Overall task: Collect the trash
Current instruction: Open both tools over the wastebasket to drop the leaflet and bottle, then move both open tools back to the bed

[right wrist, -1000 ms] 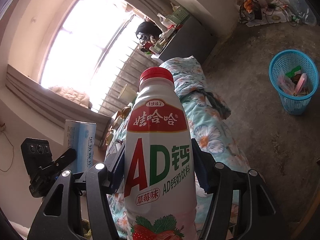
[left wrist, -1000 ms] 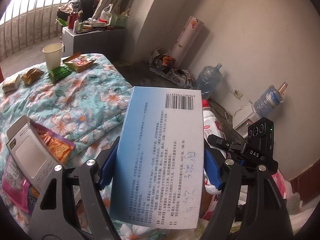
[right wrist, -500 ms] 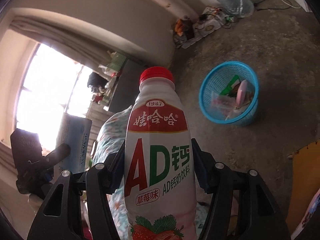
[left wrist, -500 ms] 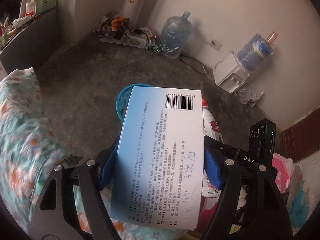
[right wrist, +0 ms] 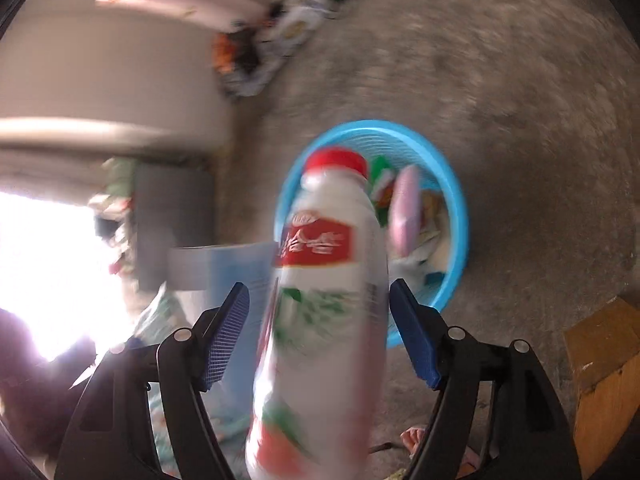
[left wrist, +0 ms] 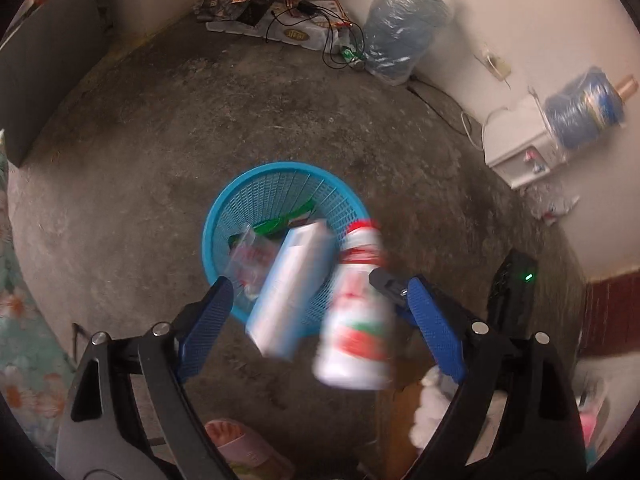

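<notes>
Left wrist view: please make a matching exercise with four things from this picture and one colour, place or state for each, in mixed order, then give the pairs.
Things:
1. round blue plastic mesh basket
2. pale blue cardboard box
3. white plastic drink bottle with red cap
4. large clear water jug

Descriptions:
A. stands by the far wall
B. on the floor, already holds wrappers
C. loose between open pads of the left hand-held gripper
D. blurred, red and green label

Pairs: 1-B, 2-C, 3-D, 4-A

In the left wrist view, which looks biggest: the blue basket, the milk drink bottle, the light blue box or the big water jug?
1. Blue basket
2. Water jug, far off, so probably bigger than it looks
3. Milk drink bottle and light blue box, about alike, both blurred and nearer the camera
</notes>
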Tool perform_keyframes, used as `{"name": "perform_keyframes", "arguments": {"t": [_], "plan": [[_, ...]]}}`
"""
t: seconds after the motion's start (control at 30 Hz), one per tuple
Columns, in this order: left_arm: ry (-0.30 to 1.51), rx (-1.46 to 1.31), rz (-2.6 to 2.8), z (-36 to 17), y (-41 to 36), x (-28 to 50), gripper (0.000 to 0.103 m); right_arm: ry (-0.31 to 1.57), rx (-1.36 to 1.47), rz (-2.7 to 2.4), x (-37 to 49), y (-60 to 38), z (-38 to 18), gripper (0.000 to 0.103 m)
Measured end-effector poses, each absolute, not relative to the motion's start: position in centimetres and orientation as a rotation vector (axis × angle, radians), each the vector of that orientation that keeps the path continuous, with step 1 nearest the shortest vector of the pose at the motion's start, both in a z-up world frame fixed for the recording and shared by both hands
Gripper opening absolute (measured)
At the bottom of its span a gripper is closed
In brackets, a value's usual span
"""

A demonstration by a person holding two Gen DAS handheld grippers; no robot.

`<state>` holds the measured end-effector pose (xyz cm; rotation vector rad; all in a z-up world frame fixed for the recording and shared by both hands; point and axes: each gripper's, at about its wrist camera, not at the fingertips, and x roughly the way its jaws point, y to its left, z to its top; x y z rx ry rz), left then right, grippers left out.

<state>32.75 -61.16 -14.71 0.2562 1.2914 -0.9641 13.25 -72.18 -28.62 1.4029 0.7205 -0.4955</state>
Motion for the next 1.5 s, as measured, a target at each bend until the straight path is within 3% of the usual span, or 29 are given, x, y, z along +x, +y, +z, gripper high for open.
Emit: {"name": "perform_keyframes", "arguments": {"t": [0.27,0.6,0.83,1.0,1.2,1.5], "plan": [[1.281,0.222,-1.009,-14.0,-59.9,30.4,0.085,0.615,1.375,-0.51,7.8,-69.2,-28.0,0.071],[1.1,0.19,-1.147,-3.1,-50.3,26.2,0.085,0.588,1.229,-0.51,2.8,-60.5,-21.9,0.071],[0.883,0.063,-1.215,6.0,-38.3,21.9,0.085,0.602,0.969,-0.408,3.5,-53.0,-13.6,0.071],[0.806,-0.055,-1.188,9.5,-28.3,19.9,0.085,0.604,0.844,-0.282,4.4,-48.2,-8.3,0.074],[0.714,-0.139,-1.042,11.3,-17.0,18.1,0.085,0.628,0.735,-0.117,6.0,-42.6,-4.3,0.077],[0.608,-0.256,-0.77,11.4,-2.8,15.5,0.085,0.724,0.633,0.096,7.9,-34.2,-2.5,0.077]]}}
